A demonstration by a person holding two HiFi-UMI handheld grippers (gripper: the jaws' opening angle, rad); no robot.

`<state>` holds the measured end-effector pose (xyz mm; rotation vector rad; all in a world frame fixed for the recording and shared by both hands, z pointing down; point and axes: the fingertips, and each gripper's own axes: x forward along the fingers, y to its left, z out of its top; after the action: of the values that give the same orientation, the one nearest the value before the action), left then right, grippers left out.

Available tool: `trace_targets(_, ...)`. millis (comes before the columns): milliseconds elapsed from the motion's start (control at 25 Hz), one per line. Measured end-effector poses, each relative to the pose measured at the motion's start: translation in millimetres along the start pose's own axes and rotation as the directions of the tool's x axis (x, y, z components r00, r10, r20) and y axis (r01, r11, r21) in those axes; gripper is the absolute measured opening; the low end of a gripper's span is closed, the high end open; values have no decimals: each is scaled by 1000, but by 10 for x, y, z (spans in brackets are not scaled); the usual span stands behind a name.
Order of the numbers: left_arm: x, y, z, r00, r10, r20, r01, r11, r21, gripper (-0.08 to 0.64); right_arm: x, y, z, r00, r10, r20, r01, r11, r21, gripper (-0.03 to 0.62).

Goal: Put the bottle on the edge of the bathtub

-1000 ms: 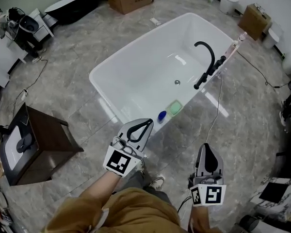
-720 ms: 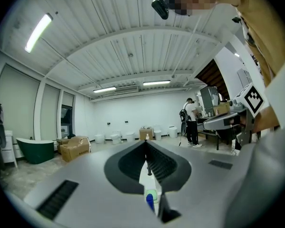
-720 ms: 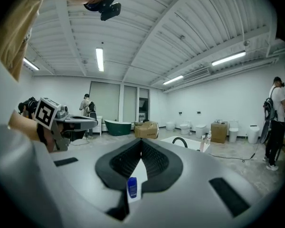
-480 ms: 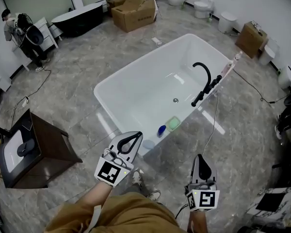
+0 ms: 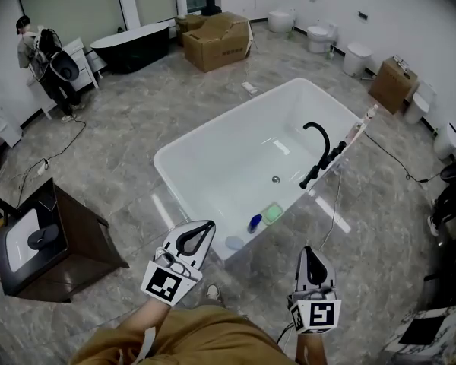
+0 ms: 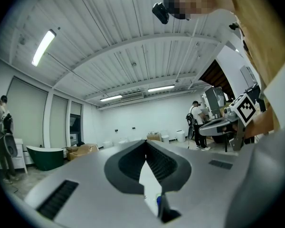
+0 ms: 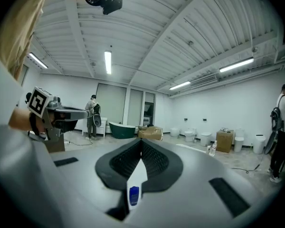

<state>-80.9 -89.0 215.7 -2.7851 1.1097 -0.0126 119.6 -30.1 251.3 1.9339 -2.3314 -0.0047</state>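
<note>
A small blue bottle (image 5: 254, 222) stands upright on the near rim of the white bathtub (image 5: 171, 175), beside a green soap dish (image 5: 272, 214). My left gripper (image 5: 205, 226) hovers short of that rim, left of the bottle, shut and empty. My right gripper (image 5: 310, 250) hangs over the floor to the bottle's right, also shut with nothing in it. In the left gripper view the left gripper (image 6: 146, 141) has its jaws meeting at the tip, and the bottle (image 6: 158, 201) peeks through low down. In the right gripper view the right gripper (image 7: 141, 140) frames the bottle (image 7: 133, 195) the same way.
A black faucet (image 5: 319, 152) arches over the tub's right rim. A pale round item (image 5: 234, 242) lies at the tub's near corner. A dark cabinet with a basin (image 5: 53, 238) stands left. Cardboard boxes (image 5: 226, 40), a black tub (image 5: 133, 44), toilets and a person (image 5: 45, 59) lie beyond.
Both grippers have drawn back from the tub's near rim and risen, staying shut. The head view has lifted, so more of the far room shows.
</note>
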Motion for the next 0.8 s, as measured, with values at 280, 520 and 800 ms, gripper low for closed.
trace_targets(280, -111, -2, 77, 1000, 20, 13, -20, 1000, -3, 7, 7, 32, 21, 1000, 17, 1, -17, 1000, -8, 5)
trace_targets(520, -118, -69, 23, 999, 33, 12, -33, 999, -21, 8, -8, -30, 69, 1000, 6, 21, -6, 1000, -20, 5)
trace_targets(800, -53, -96, 10, 1000, 8, 24, -7, 999, -36, 7, -61, -94, 68, 1000, -20, 10, 20, 999, -28, 5)
